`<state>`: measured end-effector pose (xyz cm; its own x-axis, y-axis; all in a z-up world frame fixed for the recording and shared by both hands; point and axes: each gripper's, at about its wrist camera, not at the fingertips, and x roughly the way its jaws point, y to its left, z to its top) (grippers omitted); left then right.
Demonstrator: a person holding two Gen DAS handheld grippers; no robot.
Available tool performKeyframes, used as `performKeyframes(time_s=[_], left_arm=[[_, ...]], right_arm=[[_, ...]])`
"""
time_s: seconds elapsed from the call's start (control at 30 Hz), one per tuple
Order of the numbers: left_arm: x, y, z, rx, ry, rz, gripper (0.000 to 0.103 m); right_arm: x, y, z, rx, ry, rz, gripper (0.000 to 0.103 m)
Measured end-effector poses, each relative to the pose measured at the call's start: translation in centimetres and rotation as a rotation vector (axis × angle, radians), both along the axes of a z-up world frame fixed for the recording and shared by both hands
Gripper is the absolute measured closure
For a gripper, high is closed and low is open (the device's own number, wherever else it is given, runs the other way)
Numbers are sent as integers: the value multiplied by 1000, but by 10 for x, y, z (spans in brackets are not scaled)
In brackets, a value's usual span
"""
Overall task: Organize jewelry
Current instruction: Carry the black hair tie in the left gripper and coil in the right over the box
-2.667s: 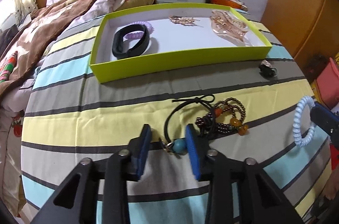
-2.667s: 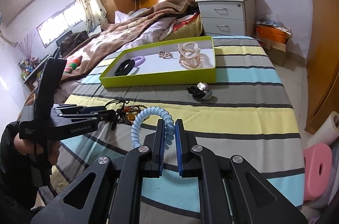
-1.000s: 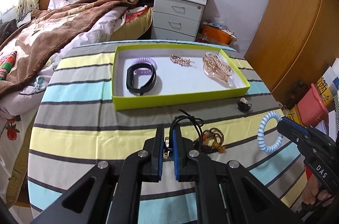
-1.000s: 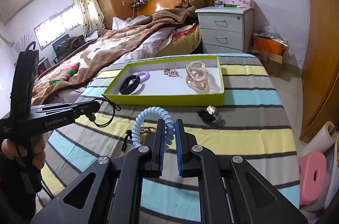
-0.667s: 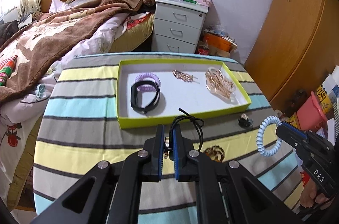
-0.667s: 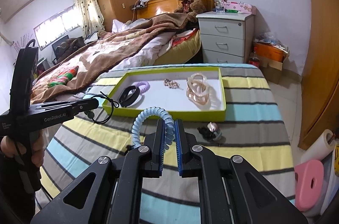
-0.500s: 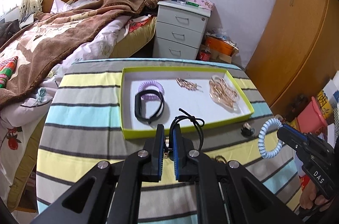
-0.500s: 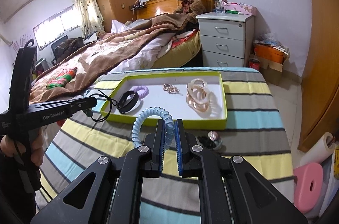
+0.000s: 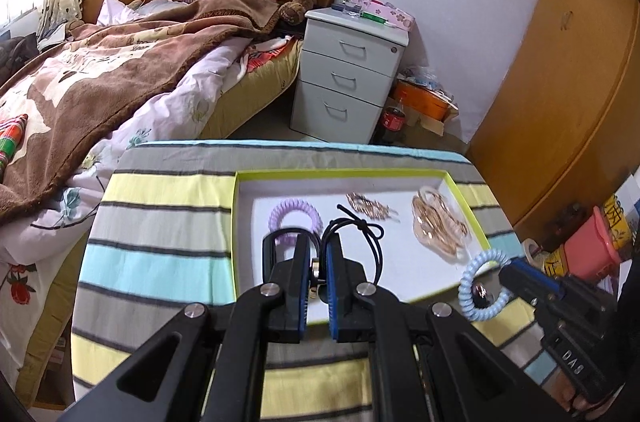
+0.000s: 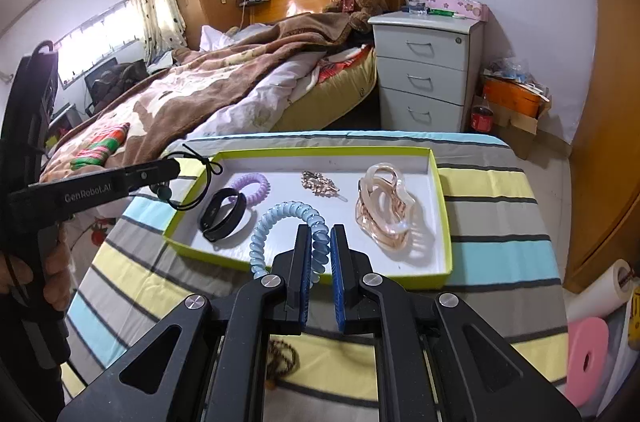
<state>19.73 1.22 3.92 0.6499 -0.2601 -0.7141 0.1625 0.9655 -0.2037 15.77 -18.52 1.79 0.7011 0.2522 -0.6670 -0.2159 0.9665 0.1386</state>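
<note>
Two grippers: both closed on a piece and held in the air over the tray.
Left gripper (image 9: 317,276): pinches the black cord bracelet with a teal bead (image 9: 362,238) by its bead end, so the loop hangs free at 1 o'clock.
Right gripper (image 10: 319,264): clamps the pale blue spiral hair tie (image 10: 280,222) across its coil, loop standing at 11 o'clock.
Lime-green shallow cardboard tray (image 10: 442,206): holds a black wristband (image 10: 224,208), a lilac spiral hair tie (image 10: 254,188), a gold hair clip (image 10: 320,184) and a clear amber claw clip (image 10: 384,210).
Brown bead bracelet (image 10: 282,356): lies on the striped cloth at 6 o'clock, outside the tray.
Likely aim: lower both pieces into bare tray floor.
</note>
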Motion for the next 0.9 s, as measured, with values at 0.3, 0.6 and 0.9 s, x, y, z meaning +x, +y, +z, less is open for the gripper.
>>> performKeyframes(time_s=[0.3,0.6,0.9], left_arm=[[40,1,-13,-38,45,19,95],[67,-11,-31,-37,86,4,95],[86,-22,-56,-39,150,-15,95]], right_arm=[[34,7,-24,-15,71,-23,93],[49,16,-41,-37,106,-22,93],[57,19,-49,-52,125,-19,93]])
